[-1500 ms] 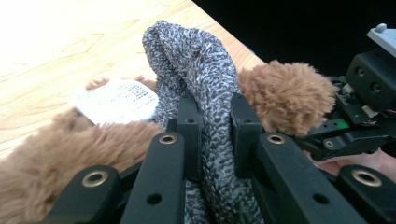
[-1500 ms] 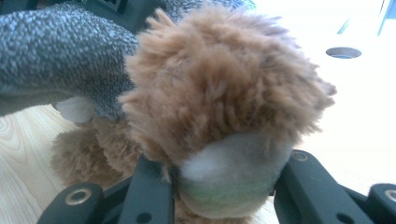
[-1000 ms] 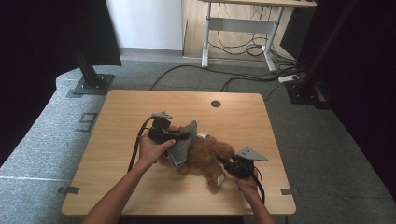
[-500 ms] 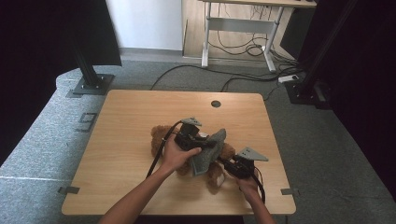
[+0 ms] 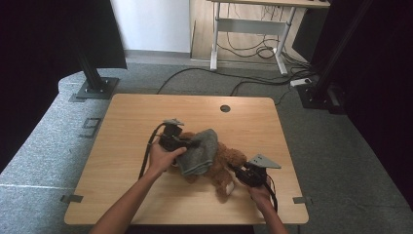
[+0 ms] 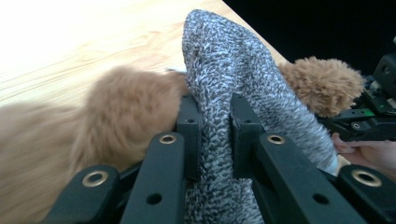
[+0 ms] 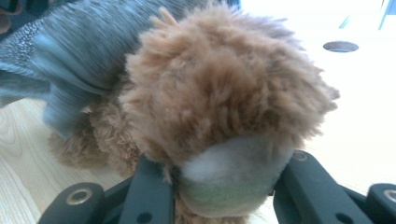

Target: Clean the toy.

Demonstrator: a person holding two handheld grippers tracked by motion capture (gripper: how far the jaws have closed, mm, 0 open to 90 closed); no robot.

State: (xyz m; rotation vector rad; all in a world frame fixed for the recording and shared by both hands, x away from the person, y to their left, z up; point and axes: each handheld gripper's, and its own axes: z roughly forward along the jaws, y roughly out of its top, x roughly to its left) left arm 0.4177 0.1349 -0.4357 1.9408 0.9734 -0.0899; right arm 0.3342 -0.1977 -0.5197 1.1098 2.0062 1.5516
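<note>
A brown plush bear (image 5: 228, 161) lies on the wooden table (image 5: 131, 117), right of the middle. A grey knitted cloth (image 5: 198, 152) is draped over its upper body. My left gripper (image 5: 187, 143) reaches in from the left and is shut on that cloth. In the left gripper view the jaws of the left gripper (image 6: 212, 112) pinch a fold of the grey cloth (image 6: 224, 56), with bear fur (image 6: 121, 116) beside it. My right gripper (image 5: 238, 173) is shut on the bear's foot. In the right gripper view the right gripper (image 7: 226, 179) clamps the pale-soled foot (image 7: 233, 172), with the cloth (image 7: 74, 51) behind.
A round cable hole (image 5: 225, 108) sits near the table's far edge. Bare wood lies to the left and at the back. Black stand bases (image 5: 95, 87), loose cables (image 5: 263, 80) and a desk frame (image 5: 246, 34) are on the floor beyond the table.
The left gripper swung right over the bear with the grey cloth, then came back left; the cloth now lies over the bear's body. The right gripper kept still on the foot.
</note>
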